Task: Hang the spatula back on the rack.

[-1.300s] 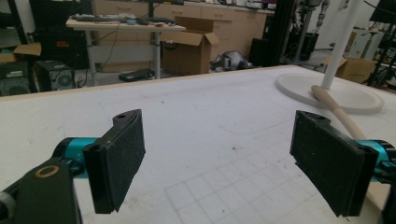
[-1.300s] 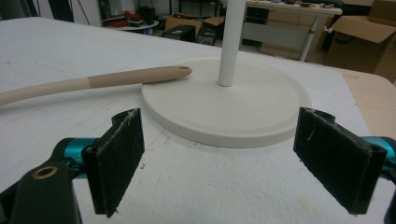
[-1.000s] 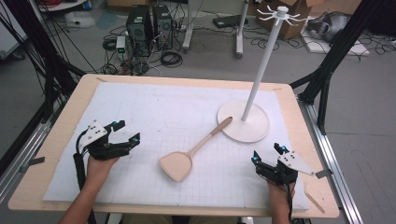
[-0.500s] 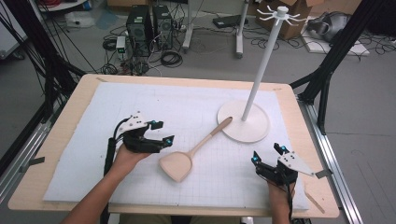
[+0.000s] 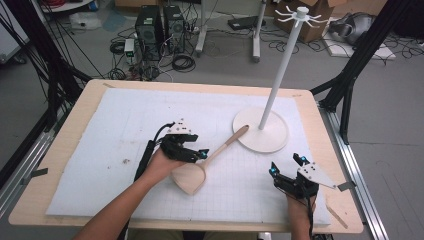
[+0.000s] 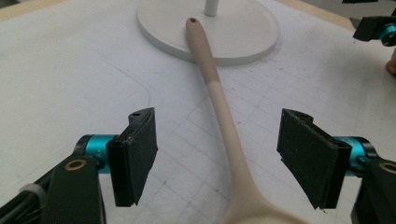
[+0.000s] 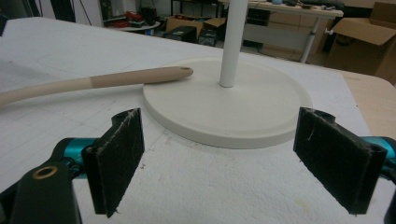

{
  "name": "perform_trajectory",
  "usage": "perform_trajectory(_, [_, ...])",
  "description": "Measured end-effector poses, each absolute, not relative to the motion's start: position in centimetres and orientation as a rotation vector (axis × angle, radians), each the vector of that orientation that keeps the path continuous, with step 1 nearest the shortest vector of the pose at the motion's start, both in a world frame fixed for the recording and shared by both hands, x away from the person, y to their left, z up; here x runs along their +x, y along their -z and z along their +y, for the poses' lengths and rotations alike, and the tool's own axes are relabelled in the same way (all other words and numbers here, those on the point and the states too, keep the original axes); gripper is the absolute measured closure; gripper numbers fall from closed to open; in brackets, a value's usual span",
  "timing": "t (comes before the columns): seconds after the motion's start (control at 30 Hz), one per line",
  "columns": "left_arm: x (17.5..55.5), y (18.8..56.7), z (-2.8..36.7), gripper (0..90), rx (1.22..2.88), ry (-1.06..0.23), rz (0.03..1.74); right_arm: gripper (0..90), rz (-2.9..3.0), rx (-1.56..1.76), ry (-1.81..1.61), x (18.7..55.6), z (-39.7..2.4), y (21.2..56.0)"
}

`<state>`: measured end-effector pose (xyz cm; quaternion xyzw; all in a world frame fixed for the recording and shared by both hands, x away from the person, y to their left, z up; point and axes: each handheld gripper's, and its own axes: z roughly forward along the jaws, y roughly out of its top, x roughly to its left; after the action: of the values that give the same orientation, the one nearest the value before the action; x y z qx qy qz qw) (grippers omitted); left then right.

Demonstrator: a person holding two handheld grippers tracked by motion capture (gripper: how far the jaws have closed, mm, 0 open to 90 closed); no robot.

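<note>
The wooden spoon (image 5: 207, 161) lies at the centre of the high view on the bench (image 5: 65, 145), its handle tip resting on the stand base (image 5: 262, 135). The left gripper (image 6: 217, 156), released but just closing, straddles the handle without touching; centre the pads (image 6: 140, 149) squarely before clamping. The right gripper (image 5: 285, 167) waits released at lower right.

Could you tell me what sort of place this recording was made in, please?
Most likely a robotics lab or workshop, not a kitchen. Black rig struts frame the wooden table, computer towers and loose cables lie on the bare floor behind it, and cardboard boxes stand farther back.
</note>
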<state>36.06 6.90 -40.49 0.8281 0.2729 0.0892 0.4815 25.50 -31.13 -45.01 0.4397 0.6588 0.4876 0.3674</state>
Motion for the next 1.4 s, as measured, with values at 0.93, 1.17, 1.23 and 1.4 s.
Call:
perform_trajectory(0.93, [38.1,42.7,0.6,43.7,2.396,-0.160,0.733,14.9,1.699,1.133,-1.250,25.5,-31.1,45.0])
perform_trajectory(1.17, [37.8,42.6,0.5,61.8,2.413,-0.176,0.694,15.0,1.701,1.134,-1.247,25.6,-31.1,45.0])
perform_trajectory(1.23, [37.6,42.6,0.3,69.9,2.432,-0.183,0.651,15.0,1.702,1.133,-1.246,25.6,-31.1,45.0])
perform_trajectory(1.4, [37.7,42.6,0.4,71.9,2.423,-0.165,0.681,15.1,1.701,1.130,-1.244,25.6,-31.1,45.0])
